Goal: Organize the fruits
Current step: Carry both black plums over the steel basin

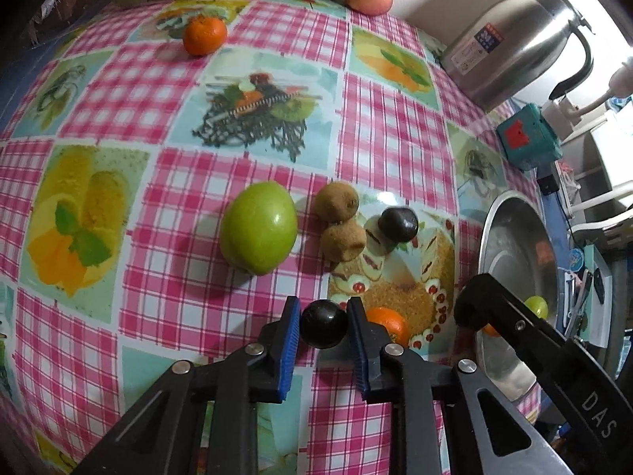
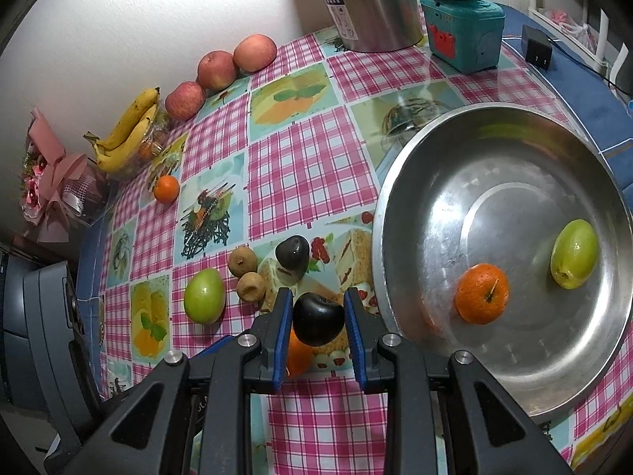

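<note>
Desk: I see a pink checked cloth (image 1: 253, 91) with scattered fruit.
Left hand-held gripper (image 1: 323, 326): pinching a dark plum (image 1: 323, 323) just above the cloth.
Right hand-held gripper (image 2: 318, 318): pinching another dark plum (image 2: 317, 318).
Right view only: steel bowl (image 2: 443, 150) interior, holding an orange (image 2: 482, 293) and a green fruit (image 2: 574, 253).
Left view only: little of that bowl.

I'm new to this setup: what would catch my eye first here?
A dark round fruit sits clamped in the blue fingers of the left gripper, low centre over the pink checked tablecloth. The right gripper pinches a second dark fruit beside a big steel bowl at right, which holds an orange and a green fruit.
</note>
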Demonstrator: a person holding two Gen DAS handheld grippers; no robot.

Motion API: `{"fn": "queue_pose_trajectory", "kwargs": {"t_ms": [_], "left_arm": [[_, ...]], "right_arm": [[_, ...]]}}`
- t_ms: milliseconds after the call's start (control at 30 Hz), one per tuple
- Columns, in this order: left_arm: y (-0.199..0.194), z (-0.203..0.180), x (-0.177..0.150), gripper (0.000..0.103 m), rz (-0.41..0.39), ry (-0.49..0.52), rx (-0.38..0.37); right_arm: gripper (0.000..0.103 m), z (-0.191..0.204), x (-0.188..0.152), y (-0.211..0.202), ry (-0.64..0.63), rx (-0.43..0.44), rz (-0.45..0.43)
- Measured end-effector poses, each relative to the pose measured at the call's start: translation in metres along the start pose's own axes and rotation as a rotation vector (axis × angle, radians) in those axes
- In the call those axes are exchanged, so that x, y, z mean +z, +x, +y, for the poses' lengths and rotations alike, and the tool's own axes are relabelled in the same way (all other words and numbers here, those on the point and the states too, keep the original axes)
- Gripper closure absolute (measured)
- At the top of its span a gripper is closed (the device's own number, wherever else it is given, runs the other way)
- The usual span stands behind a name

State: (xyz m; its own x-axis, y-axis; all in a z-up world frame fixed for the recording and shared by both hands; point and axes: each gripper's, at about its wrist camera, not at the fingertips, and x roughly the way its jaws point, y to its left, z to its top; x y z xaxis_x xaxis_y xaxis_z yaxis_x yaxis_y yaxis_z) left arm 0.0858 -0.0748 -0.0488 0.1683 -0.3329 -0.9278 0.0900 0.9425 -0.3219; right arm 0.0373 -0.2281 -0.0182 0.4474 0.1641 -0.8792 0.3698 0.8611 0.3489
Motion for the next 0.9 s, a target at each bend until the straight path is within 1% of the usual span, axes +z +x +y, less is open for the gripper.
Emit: {"fn": "queue_pose_trajectory", "kwargs": {"t_ms": [167,367,467,633,900], "left_arm": [[-0.018,-0.004,0.005,0.077,-0.064,0.014,-0.001],[-0.031,-0.013,0.009,0.077,-0.095,0.037,-0.008],[-0.035,-0.018,0.009,0.078,-0.109,0.046,-0.01],[-0.04,-0.03,0.007,0.078,-0.125,0.073,-0.023],[-0.034,-0.071,0.001,0.078,-0.142,0.165,-0.041]], "right_arm": [[0.076,0.0,0.002,-0.008,-0.007,0.005,-0.023],[0.076,-0.005,0.005,-0.015,-0.006,-0.006,-0.04],[0.076,-0.017,0.01,-0.02,0.021,-0.025,-0.051],[0.076,-0.047,0.019,-0.03,0.075,-0.096,-0.076],[0.076,-0.087,0.029,-0.046,0.129,-0.158,-0.113]]}}
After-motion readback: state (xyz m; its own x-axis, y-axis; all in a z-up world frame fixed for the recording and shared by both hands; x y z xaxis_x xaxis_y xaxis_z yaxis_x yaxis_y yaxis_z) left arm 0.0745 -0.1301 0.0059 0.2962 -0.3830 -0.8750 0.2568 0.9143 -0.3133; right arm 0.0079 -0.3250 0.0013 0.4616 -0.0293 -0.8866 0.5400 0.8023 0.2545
